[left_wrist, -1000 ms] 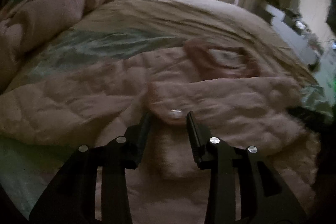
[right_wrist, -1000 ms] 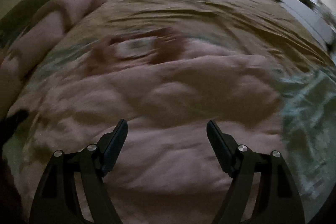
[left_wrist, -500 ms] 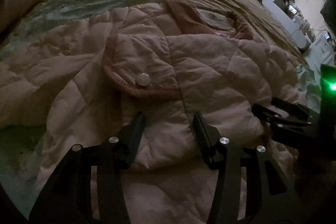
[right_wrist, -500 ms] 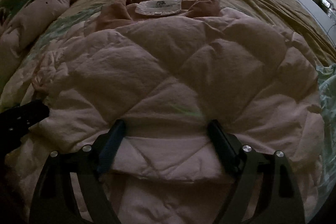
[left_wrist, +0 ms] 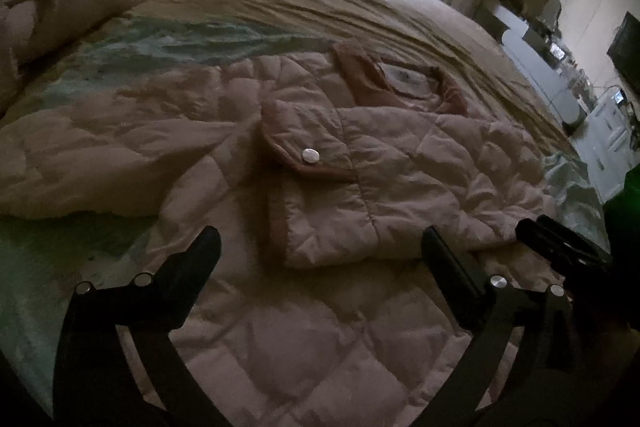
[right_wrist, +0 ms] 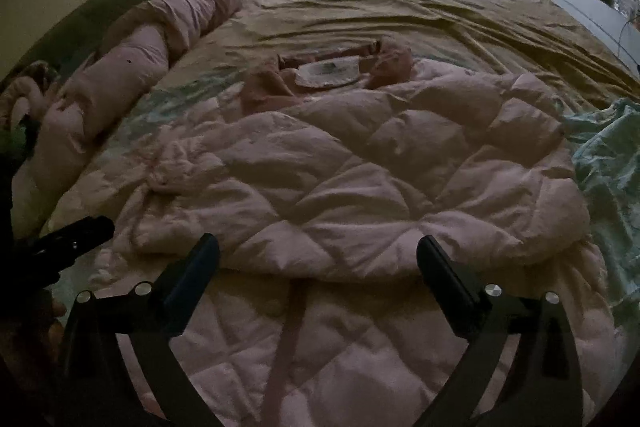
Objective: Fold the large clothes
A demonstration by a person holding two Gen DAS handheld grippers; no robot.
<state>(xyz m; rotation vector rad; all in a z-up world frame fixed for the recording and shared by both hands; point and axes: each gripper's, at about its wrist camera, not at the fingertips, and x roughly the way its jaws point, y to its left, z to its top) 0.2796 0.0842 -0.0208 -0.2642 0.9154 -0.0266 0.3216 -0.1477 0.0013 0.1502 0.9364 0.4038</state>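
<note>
A pale pink quilted jacket [left_wrist: 400, 163] lies flat on the bed, collar and white label at the far end. One sleeve, with a snap button [left_wrist: 310, 155] on its cuff, is folded across the body. My left gripper [left_wrist: 320, 243] hovers over the near hem, its jaws opening wide and nothing pressed between the pads. In the right wrist view the jacket [right_wrist: 360, 179] shows a puffy fold across its middle. My right gripper [right_wrist: 318, 251] is just in front of that fold, jaws opening too, holding nothing. Each gripper appears at the edge of the other's view: right [left_wrist: 560, 247], left [right_wrist: 72, 239].
A rolled pink duvet [right_wrist: 152, 47] runs along the left side of the bed by the wall. Wrinkled beige sheet [right_wrist: 400, 7] covers the far half, and teal patterned cloth [right_wrist: 608, 155] lies on the right. White furniture [left_wrist: 552, 75] stands beyond the bed's right edge, below a bright window.
Both pairs of jaws have spread much wider, the left from a narrow gap near the sleeve cuff. Both grippers have drawn back toward the near hem, and the jacket lies still.
</note>
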